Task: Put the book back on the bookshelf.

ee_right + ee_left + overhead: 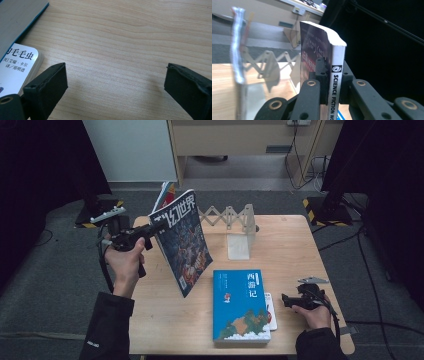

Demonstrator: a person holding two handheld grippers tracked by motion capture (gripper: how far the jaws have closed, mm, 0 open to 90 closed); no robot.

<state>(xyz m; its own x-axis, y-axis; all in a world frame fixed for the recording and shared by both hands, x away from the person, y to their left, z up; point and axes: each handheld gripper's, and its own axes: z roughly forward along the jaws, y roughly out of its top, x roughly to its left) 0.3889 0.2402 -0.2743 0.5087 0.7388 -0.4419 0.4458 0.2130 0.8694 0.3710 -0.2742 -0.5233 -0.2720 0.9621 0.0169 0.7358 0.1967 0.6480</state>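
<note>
1. Two readable labels: "SCIENCE FICTION W…" down the magazine (336, 82) spine, "西游记" on the blue book (241, 305) lying flat.
2. Left gripper (148, 231) clamped on the magazine's spine, held tilted above the table (290, 245) at 9 o'clock.
3. Right gripper (115, 85) wide open over bare wood at 4 o'clock, beside a white book (17, 65).
</note>
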